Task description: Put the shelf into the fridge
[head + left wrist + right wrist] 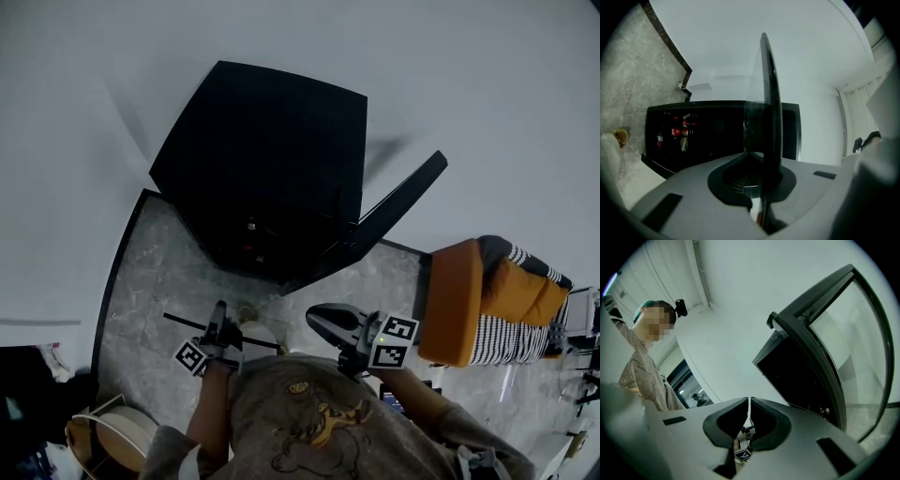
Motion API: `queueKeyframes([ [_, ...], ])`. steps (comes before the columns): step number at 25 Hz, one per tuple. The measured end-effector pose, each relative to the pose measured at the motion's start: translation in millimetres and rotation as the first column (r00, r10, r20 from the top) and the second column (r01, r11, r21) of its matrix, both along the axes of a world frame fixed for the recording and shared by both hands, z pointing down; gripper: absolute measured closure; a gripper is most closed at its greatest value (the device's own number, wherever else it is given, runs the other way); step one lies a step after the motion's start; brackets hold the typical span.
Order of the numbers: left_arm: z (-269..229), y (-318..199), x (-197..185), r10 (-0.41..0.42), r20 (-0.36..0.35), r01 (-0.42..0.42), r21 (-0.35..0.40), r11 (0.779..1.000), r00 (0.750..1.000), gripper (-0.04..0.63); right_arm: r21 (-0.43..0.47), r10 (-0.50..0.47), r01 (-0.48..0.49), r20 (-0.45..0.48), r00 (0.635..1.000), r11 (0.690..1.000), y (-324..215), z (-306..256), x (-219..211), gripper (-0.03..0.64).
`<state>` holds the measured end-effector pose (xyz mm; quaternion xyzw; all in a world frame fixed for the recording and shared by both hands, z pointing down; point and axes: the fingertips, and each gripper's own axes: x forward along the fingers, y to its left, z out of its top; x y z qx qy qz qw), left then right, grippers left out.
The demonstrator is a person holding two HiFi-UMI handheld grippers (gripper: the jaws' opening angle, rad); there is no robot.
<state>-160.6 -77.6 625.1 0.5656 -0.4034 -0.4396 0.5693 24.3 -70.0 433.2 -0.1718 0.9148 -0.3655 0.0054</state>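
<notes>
The shelf [768,93] is a flat pane of clear glass with a dark, smooth rim, rounded at the corner. In the left gripper view it shows edge-on, standing up out of the left gripper [759,173], whose claw is clamped on its lower edge. From the head view the shelf [185,322] is only a thin dark line, held out in front of the person, above the floor [155,281] and short of the fridge [272,159], not inside it.

The fridge is a boxy, glossy black cabinet. Its door [384,220] is swung open, a dark frame around a glass panel, and red cans [678,132] show inside. The floor is pale grey marble with fine veins and a dark border strip.

The right gripper [748,413] has matte grey shells and black pads, pressed together with nothing between them.
</notes>
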Motion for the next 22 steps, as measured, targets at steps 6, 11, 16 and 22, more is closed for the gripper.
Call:
queueKeyframes([
  [6,16.2,-16.4,3.0,0.010,-0.015,-0.011,-0.013,1.000,1.000,0.577,-0.005,0.020,-0.020,-0.012,1.000,1.000,-1.7,1.4,1.7,0.588],
  [11,27.4,-35.2,5.9,0.031,-0.004,-0.031,-0.017,0.999,0.999,0.577,-0.011,0.044,-0.044,-0.013,0.999,0.999,-5.6,1.8,3.1,0.588],
  [16,38.5,-54.4,11.1,0.045,-0.008,-0.045,-0.023,0.999,0.999,0.577,-0.024,0.058,-0.059,-0.023,0.998,0.998,-9.1,6.8,3.3,0.588],
  [22,49.3,-74.8,13.5,0.054,-0.008,-0.054,-0.033,0.998,0.999,0.577,-0.044,0.069,-0.071,-0.036,0.997,0.997,-13.1,11.3,1.6,0.588],
])
